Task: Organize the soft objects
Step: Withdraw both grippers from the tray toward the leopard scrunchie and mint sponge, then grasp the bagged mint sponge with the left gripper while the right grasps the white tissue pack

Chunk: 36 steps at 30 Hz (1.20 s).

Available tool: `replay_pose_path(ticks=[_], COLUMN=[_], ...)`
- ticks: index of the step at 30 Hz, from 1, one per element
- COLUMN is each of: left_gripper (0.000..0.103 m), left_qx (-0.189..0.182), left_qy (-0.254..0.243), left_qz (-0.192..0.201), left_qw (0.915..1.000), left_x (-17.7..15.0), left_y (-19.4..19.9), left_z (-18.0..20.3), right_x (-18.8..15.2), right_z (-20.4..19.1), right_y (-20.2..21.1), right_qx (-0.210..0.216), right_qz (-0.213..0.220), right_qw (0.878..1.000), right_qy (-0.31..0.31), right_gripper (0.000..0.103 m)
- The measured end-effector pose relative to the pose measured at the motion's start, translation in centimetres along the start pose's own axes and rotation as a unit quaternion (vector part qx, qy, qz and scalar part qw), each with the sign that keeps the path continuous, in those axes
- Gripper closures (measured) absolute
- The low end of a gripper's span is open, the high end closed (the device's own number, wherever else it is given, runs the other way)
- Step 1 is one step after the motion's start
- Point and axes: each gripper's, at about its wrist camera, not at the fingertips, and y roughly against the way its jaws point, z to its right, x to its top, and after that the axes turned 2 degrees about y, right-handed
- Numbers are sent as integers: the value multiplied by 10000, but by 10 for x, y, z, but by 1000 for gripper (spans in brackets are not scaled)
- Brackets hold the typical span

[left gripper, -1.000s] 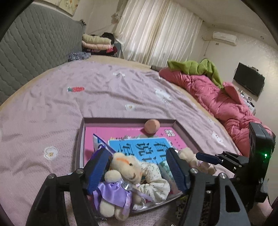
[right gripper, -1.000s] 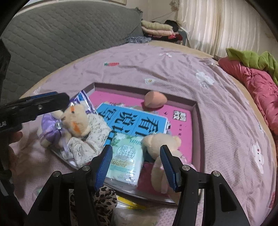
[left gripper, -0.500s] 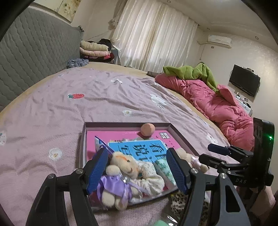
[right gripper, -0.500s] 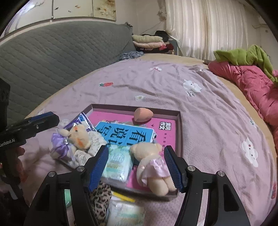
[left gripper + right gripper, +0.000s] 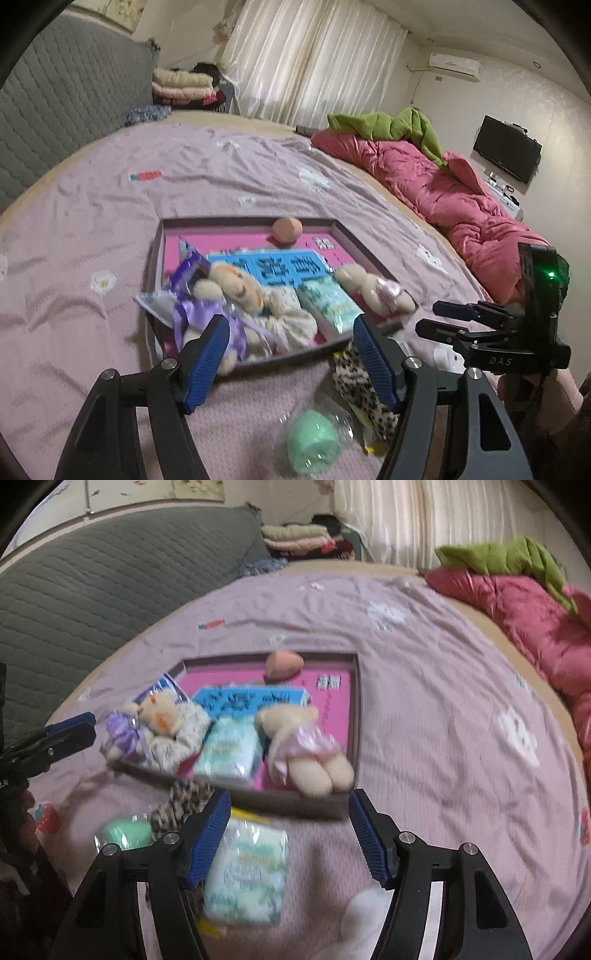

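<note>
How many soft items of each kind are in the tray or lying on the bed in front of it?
Teddy bears: 2 (purple dress, pink dress)
Tissue packs: 2 (in tray, on bed)
Makeup sponges: 2 (peach, green wrapped)
Leopard-print cloth: 1
Total: 7

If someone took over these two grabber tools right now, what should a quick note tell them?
Left gripper: open, empty.
Right gripper: open, empty, jaws just widened.
In the tray: purple-dress bear, pink-dress bear, tissue pack, peach sponge.
Left to do, on the bed: second tissue pack, leopard-print piece, wrapped green item.
</note>
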Motion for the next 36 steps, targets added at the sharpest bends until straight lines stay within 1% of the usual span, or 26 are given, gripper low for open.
replay_pose_path(ticks=[2,5,12,16,22,27,29,31,36], left_gripper=[34,34,34,34,34,34,34,34,34], left_qx=[-49,-29,-42,-6,152,204,271,300,442], left_qy=[57,19,-186,-302,-407,-464,-471,-451,-396], left_qz=[-124,-276,-728,-969,-1302,-1428,-1470,-1517,-1661], left_qw=[9999,9996,9972,9948,9905,9885,9876,9869,9843], left_x=[-5,-12,-31,-41,-53,-59,-62,-63,-65], left_y=[-1,-3,-12,-18,-26,-29,-29,-30,-41], left_z=[0,2,12,16,15,14,12,9,1], right_x=[-6,-11,-18,-24,-29,-31,-33,-34,-33], right_z=[2,2,-8,-19,-36,-36,-33,-31,-31], right_y=[-3,-8,-16,-23,-26,-30,-32,-32,-31], right_qx=[140,208,400,451,496,493,460,441,475], right_qz=[-113,-247,-466,-632,-711,-782,-855,-889,-861], right_qw=[9998,9993,9981,9970,9960,9956,9952,9950,9952], right_qy=[-110,-190,-69,59,237,182,116,66,-2], right_gripper=[35,35,35,35,35,36,39,45,49])
